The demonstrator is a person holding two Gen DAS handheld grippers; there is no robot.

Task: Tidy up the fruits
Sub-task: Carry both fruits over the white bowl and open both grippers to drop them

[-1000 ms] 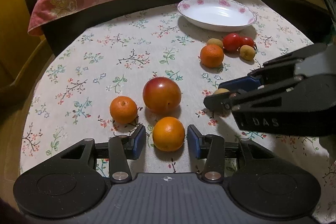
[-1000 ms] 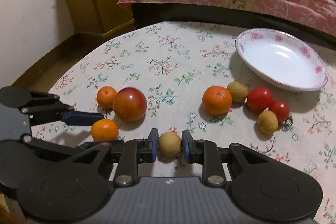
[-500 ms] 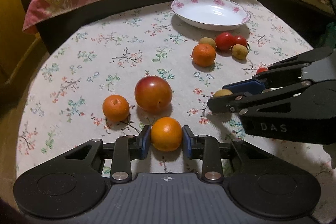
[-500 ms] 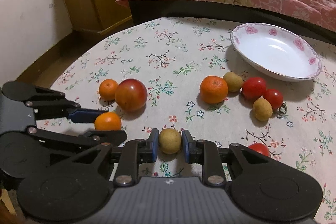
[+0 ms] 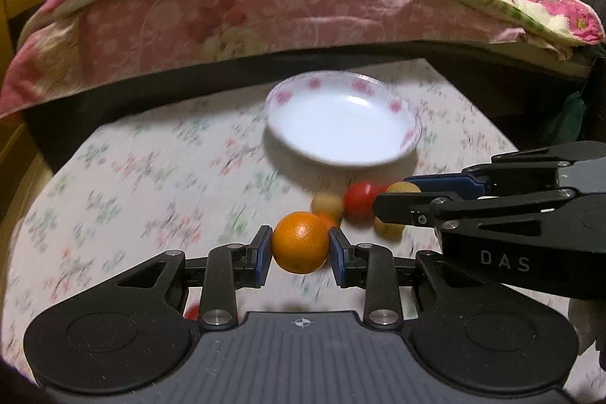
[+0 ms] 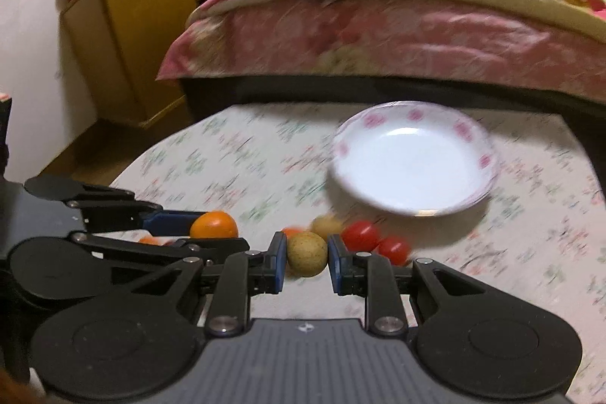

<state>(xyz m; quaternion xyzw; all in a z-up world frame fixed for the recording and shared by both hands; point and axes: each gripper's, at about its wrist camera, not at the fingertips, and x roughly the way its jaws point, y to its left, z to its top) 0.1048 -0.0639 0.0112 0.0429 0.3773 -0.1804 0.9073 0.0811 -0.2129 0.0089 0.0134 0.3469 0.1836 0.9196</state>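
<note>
We find the left hand-held gripper (image 5: 300, 248) closed on an orange (image 5: 300, 242), blue pads pressed to its two sides, the fruit carried clear of the desk (image 5: 151, 184). The right hand-held gripper (image 6: 304, 258) is clamped on a small tan fruit (image 6: 306, 253) in the same manner. The two tools stand side by side and near each other: the right one shows at the right edge of the left view, the left one at the left edge of the right view.

The white dish (image 6: 413, 161) lies ahead of both grippers and holds nothing. Between the grippers and the dish, just beyond the fingertips, sit two red tomatoes (image 6: 360, 235), another tan fruit (image 6: 326, 224) and part of a further orange; blur prevents a firmer count.

Risks noted:
- Both held fruits are round and gripped only at two narrow contact patches. A jolt or tilt in transit could roll either out.
- The grippers travel close together toward one dish; a converging path could knock tool against tool and dislodge a fruit.
- A low approach would strike the loose fruits ahead and scatter them, possibly off the desk.
- The dish is shallow; a release from height could send fruit rolling over its rim.
</note>
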